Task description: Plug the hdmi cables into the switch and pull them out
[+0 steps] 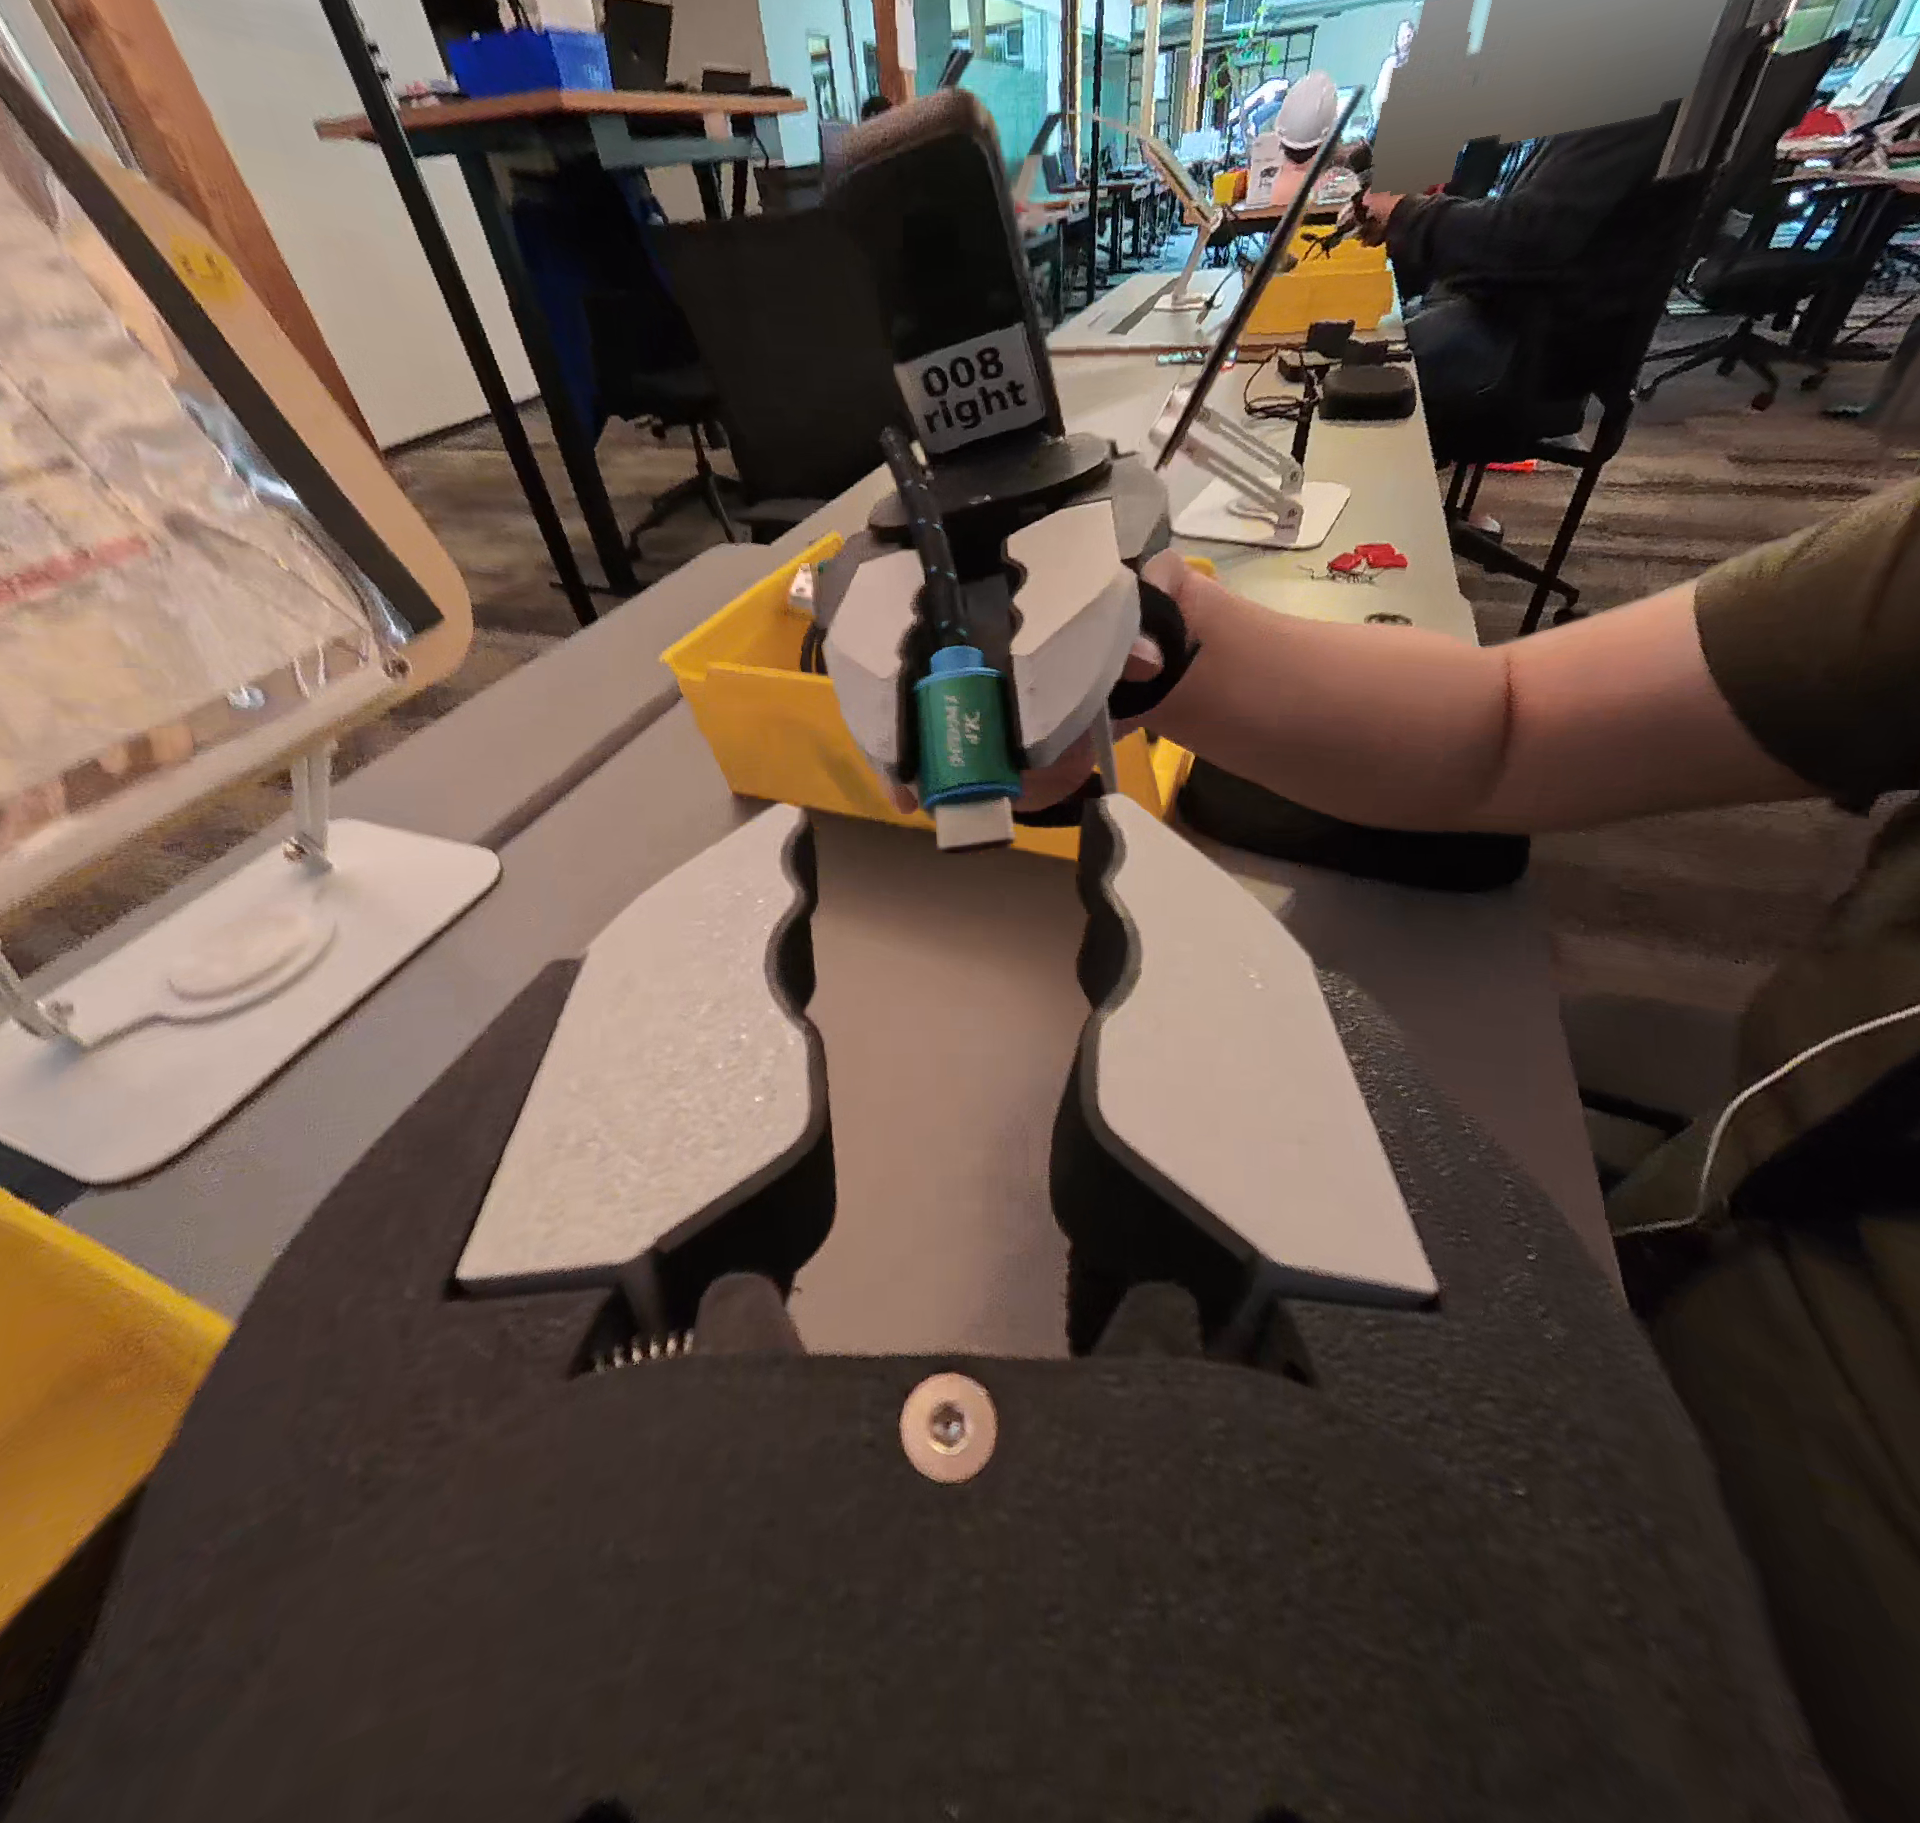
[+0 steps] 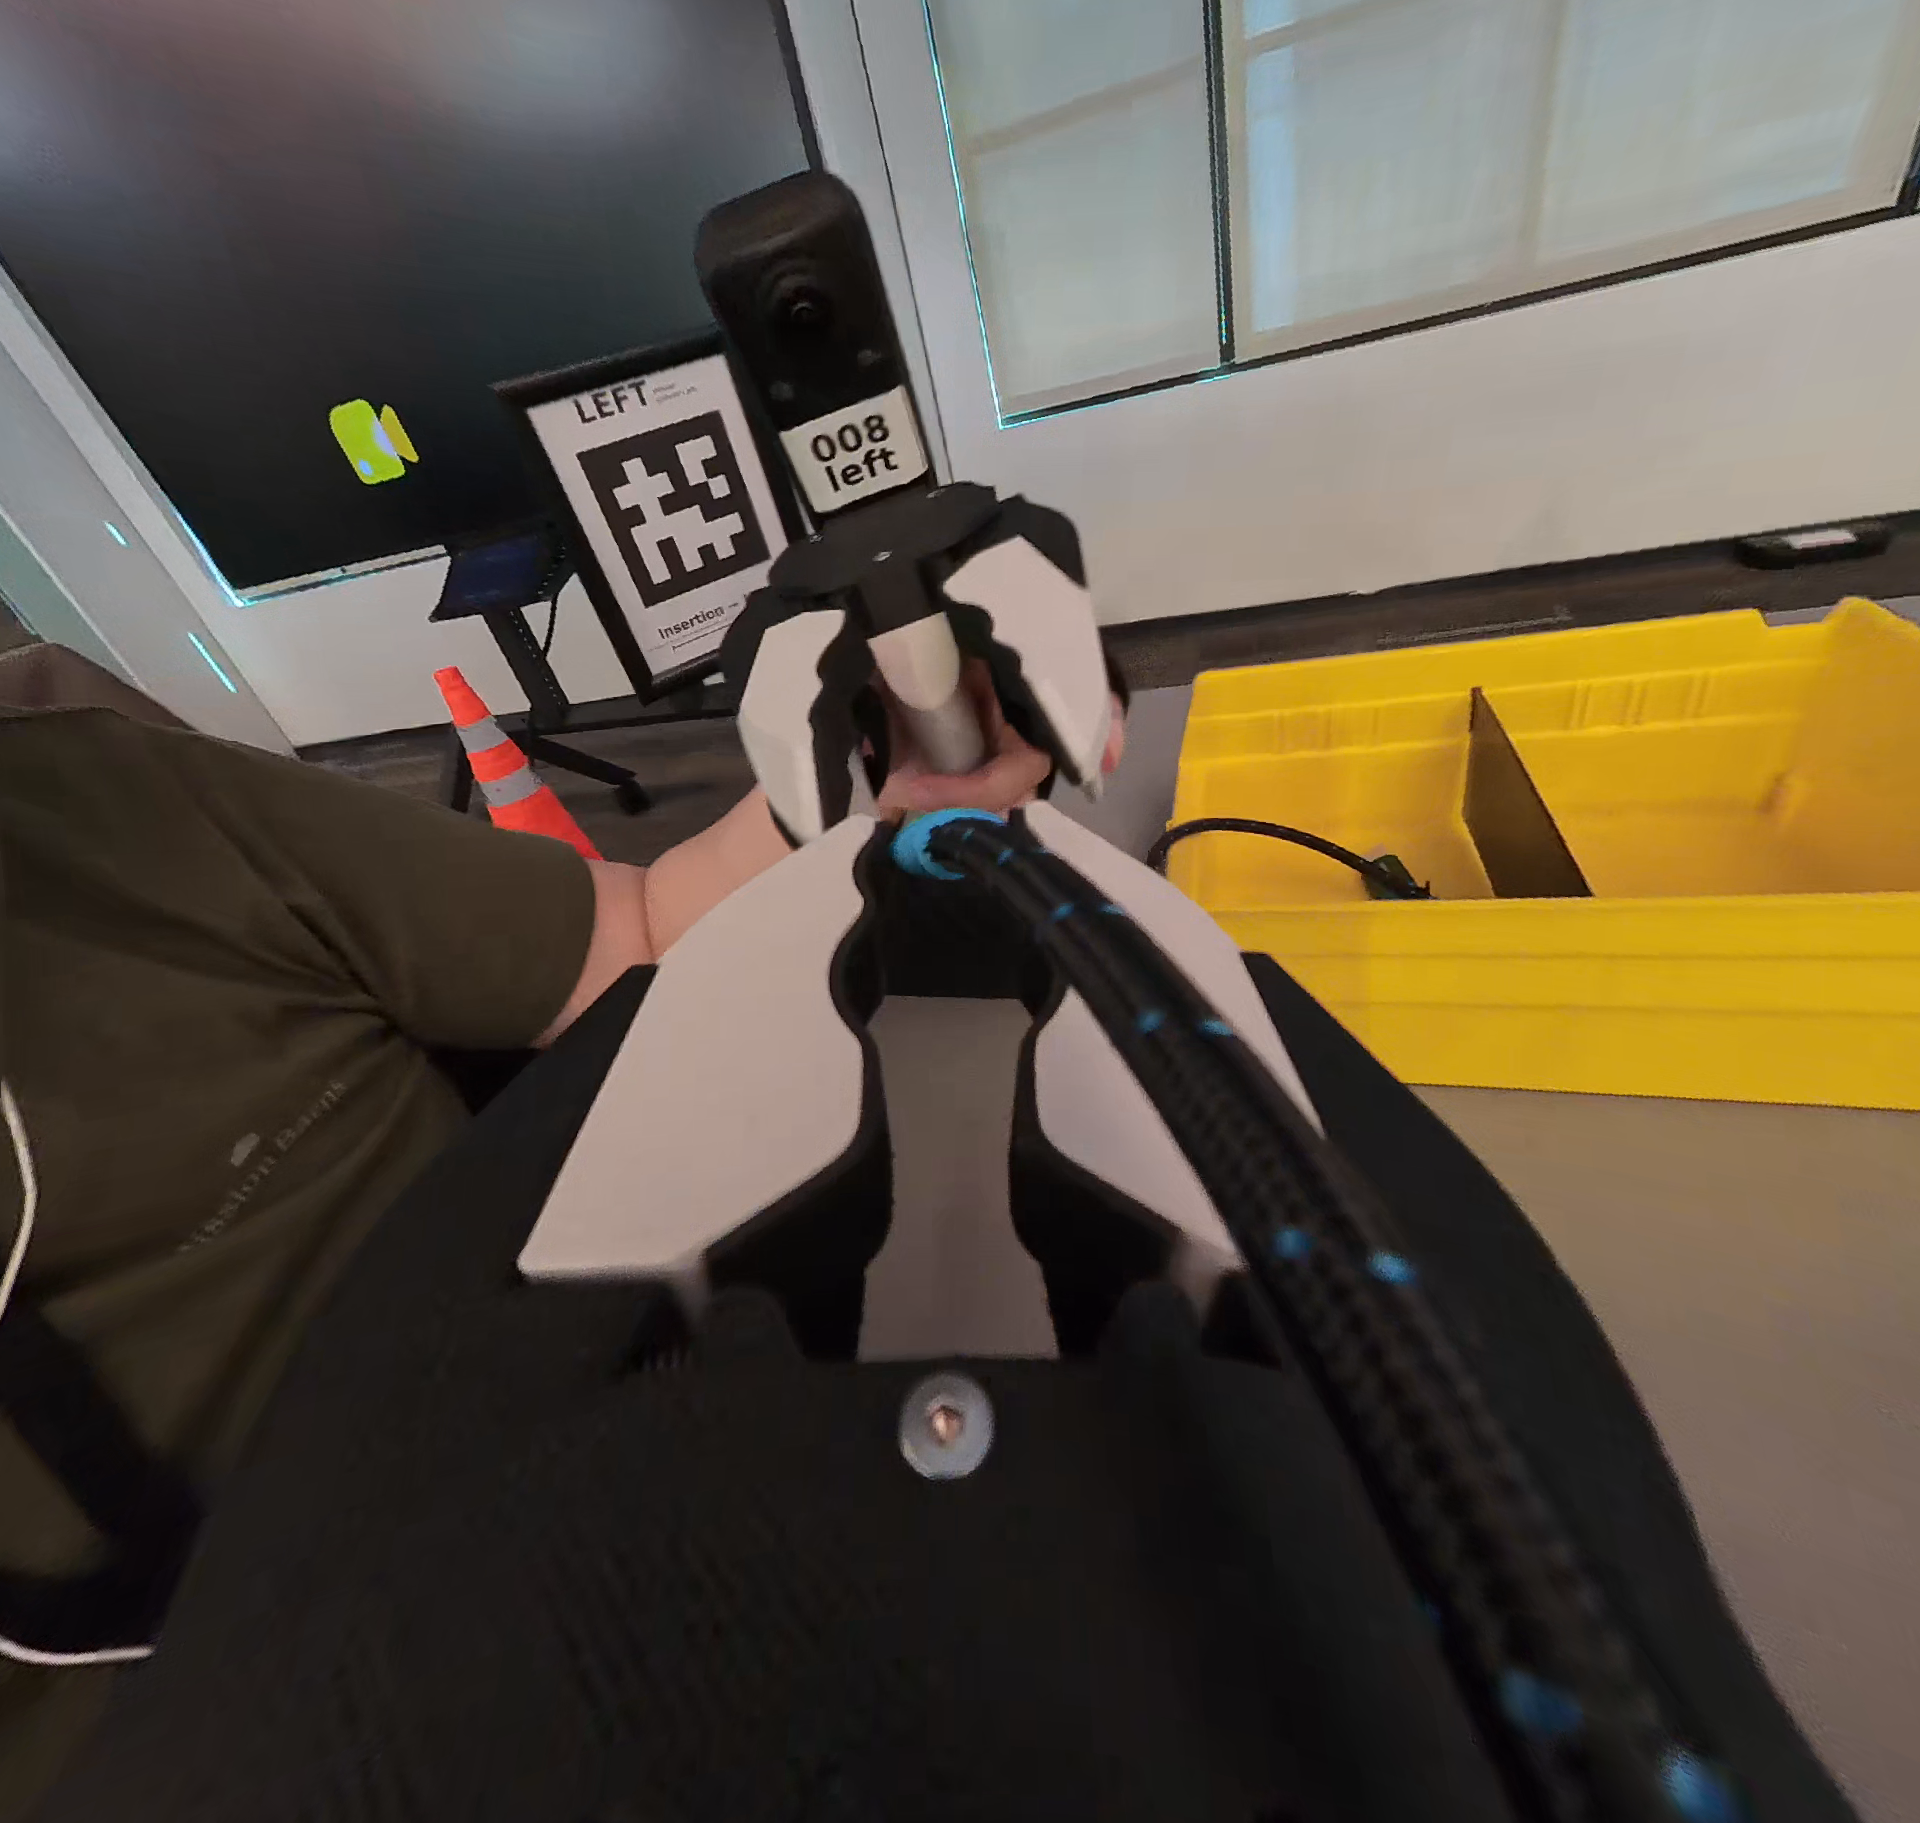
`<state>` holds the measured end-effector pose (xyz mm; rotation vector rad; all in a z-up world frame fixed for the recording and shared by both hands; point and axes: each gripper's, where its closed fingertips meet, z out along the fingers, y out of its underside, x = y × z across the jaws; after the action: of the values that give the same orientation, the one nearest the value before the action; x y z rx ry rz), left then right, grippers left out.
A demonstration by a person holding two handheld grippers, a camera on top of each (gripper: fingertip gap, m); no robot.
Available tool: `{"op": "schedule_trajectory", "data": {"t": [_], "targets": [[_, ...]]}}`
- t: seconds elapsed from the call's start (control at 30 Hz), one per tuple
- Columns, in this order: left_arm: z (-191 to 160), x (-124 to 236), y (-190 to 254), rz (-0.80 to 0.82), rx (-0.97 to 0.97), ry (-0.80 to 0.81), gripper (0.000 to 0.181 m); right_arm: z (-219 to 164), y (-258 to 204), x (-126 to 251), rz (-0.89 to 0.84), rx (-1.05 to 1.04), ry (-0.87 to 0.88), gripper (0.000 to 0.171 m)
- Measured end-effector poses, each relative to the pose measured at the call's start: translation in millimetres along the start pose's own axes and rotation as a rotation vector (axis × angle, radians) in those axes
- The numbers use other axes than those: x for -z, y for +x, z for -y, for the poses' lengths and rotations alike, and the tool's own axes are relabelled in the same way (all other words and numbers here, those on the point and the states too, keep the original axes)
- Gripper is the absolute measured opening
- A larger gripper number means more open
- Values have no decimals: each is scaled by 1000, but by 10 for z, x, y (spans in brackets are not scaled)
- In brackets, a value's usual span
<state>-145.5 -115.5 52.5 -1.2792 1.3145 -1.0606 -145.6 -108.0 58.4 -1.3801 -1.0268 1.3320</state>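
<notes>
My right gripper [image 2: 940, 838] is shut on an HDMI plug [image 2: 928, 851] with a blue collar. Its black braided cable [image 2: 1247, 1129] trails back over the right finger. In the left wrist view the right gripper [image 1: 971, 765] faces me and holds the green-and-blue plug [image 1: 961, 734], with its metal tip pointing down at the gap between my fingers. My left gripper [image 1: 951, 838] is open and empty, just below the plug tip. It also shows open in the right wrist view [image 2: 951, 797]. No switch is in view.
A yellow bin [image 1: 769, 724] stands behind the right gripper on the grey table [image 1: 935, 1046]. In the right wrist view a yellow bin [image 2: 1558, 984] holds a black divider [image 2: 1517, 817] and another black cable [image 2: 1278, 838]. A screen on a white stand [image 1: 260, 963] is at the left. Less than 4 cm separates the two grippers' tips.
</notes>
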Motion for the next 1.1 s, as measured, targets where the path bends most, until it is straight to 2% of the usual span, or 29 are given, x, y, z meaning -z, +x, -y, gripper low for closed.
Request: {"op": "schedule_trajectory", "data": {"t": [0.1,0.2,0.4,0.57,0.6,0.73,1.1], "targets": [[-151,43,15,-11,48,-8,44,-67,52,-59,-20,61,14,21],[-180,72,7,-47,144,41,30,-11,-5,-73,-37,214,70,21],[106,198,141,-314,450,278,44,-57,-256,-94,-88,747,36,21],[-60,-24,222,-293,414,151,48,-135,-282,-149,-160,994,-16,22],[-76,-61,239,-294,413,138,44,-147,-286,-153,-169,1032,-22,22],[-76,-100,312,-361,448,131,21,-162,-243,-130,-224,1152,-56,22],[-232,-182,298,-339,519,29,20,-307,-169,-132,-233,1219,-211,23]]}}
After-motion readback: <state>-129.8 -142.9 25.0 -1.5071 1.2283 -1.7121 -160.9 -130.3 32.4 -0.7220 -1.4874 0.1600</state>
